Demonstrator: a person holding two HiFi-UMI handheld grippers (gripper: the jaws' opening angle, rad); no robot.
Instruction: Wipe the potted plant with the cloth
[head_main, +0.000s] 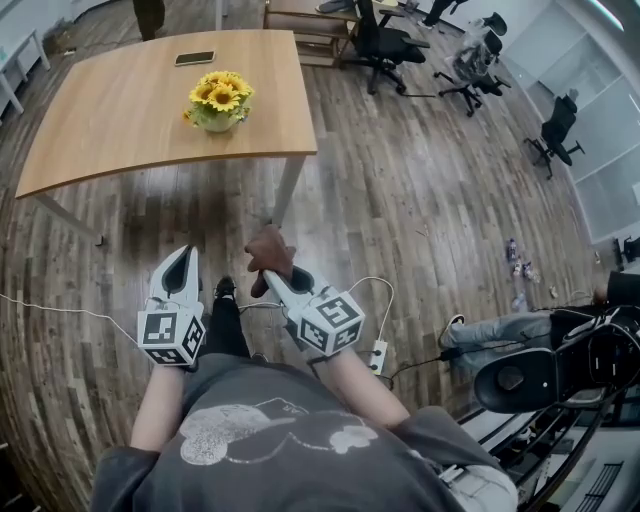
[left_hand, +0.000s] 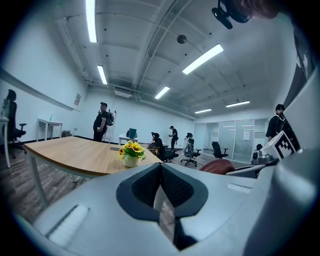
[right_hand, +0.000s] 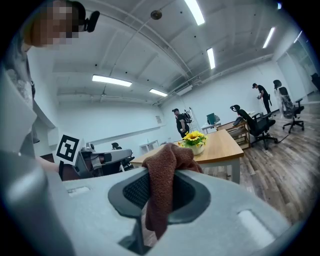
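Cloth (head_main: 268, 250) hides the right gripper (head_main: 271, 276) fingers clamping it; left gripper (head_main: 181, 255) fingers meet, empty.

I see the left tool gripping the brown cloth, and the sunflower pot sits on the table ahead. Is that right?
Not quite. The cloth is gripped by the right tool, not the left; the right gripper view shows it pinched between the jaws. The left tool is shut and empty. The pot does sit on the table.
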